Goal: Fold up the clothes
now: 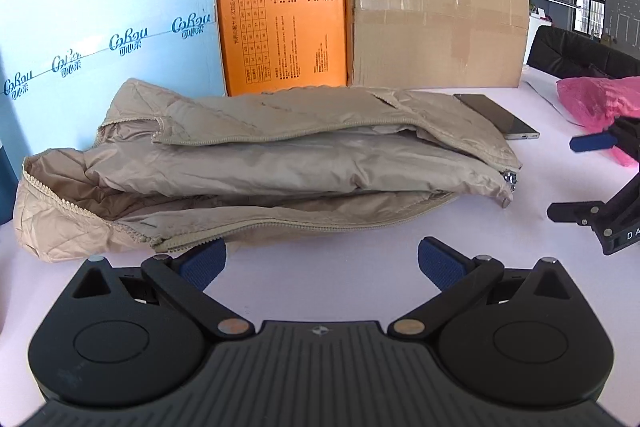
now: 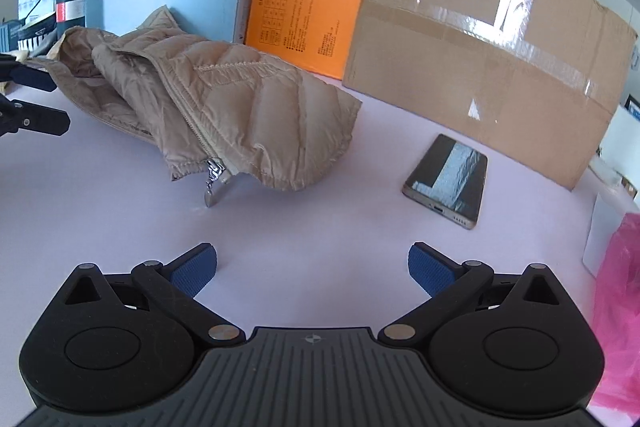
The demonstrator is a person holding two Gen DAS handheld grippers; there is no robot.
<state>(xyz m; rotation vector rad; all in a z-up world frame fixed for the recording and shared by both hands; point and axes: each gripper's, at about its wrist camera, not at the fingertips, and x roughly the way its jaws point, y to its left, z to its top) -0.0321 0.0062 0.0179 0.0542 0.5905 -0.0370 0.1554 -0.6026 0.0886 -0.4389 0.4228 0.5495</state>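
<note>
The beige quilted jacket [image 1: 264,163] is laid across the white table [image 1: 360,239], roughly folded, its zipper edge turned toward the near side and the metal zipper pull [image 2: 212,187] resting on the table at its right end. The left gripper [image 1: 322,263] is held just in front of the jacket's near edge, jaws spread wide, nothing pinched. The right gripper [image 2: 312,269] is held off the jacket's right end, likewise spread and empty. Bare table is seen between both grippers and the cloth. A phone [image 2: 446,181] is lying flat near the jacket's right end. Behind, the way is closed by a blue box [image 1: 104,27], an orange box [image 1: 280,11] and a cardboard box [image 1: 436,11]. A pink bag [image 2: 618,307] is bunched at the far right.
</note>
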